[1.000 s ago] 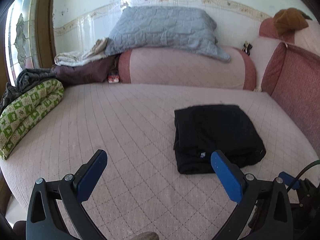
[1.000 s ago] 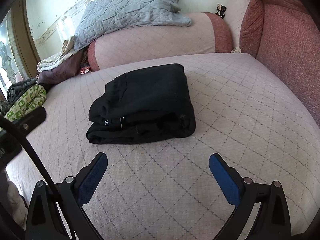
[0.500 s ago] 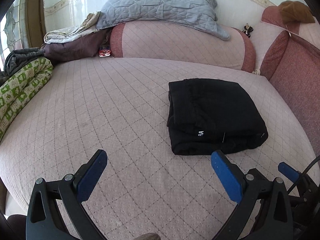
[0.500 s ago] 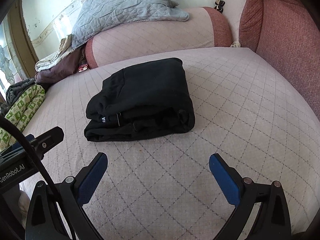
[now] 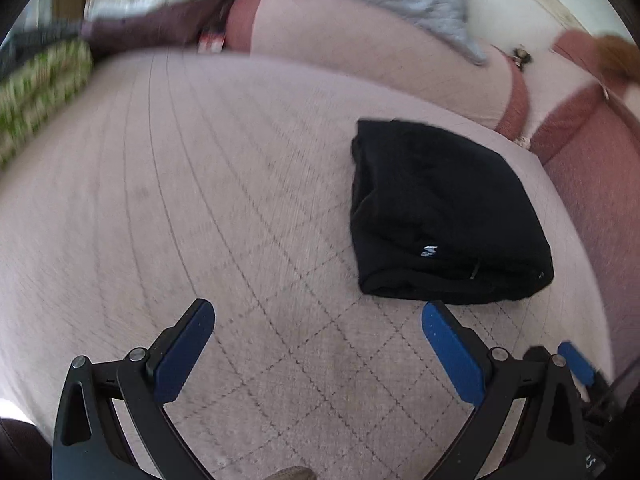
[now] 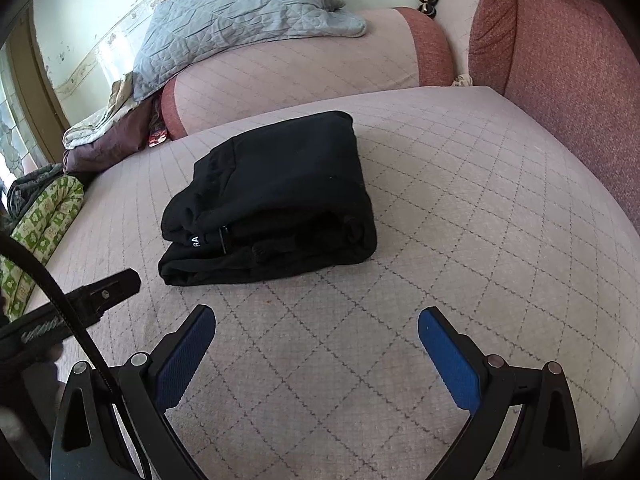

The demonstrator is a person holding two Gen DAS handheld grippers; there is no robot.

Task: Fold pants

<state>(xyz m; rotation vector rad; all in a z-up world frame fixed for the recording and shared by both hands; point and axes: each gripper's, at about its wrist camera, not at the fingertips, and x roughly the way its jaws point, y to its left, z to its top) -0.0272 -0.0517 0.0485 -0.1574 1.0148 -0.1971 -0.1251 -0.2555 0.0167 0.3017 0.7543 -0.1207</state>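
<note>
The black pants (image 6: 272, 200) lie folded in a compact stack on the pink quilted bed (image 6: 460, 208); they also show in the left wrist view (image 5: 440, 216), right of centre. My right gripper (image 6: 316, 320) is open and empty, just in front of the stack and apart from it. My left gripper (image 5: 318, 314) is open and empty, in front and to the left of the stack; its view is blurred by motion. Part of the left gripper (image 6: 104, 292) shows at the left edge of the right wrist view.
A pink bolster (image 6: 304, 64) with a grey quilted pillow (image 6: 240, 16) lies at the back. A red padded headboard (image 6: 568, 60) runs along the right. A green patterned blanket (image 6: 36, 232) and piled clothes (image 6: 104, 136) sit at the left.
Both grippers have come lower over the bed, staying open. The left view has tilted and swung, now blurred. The folded pants have not moved.
</note>
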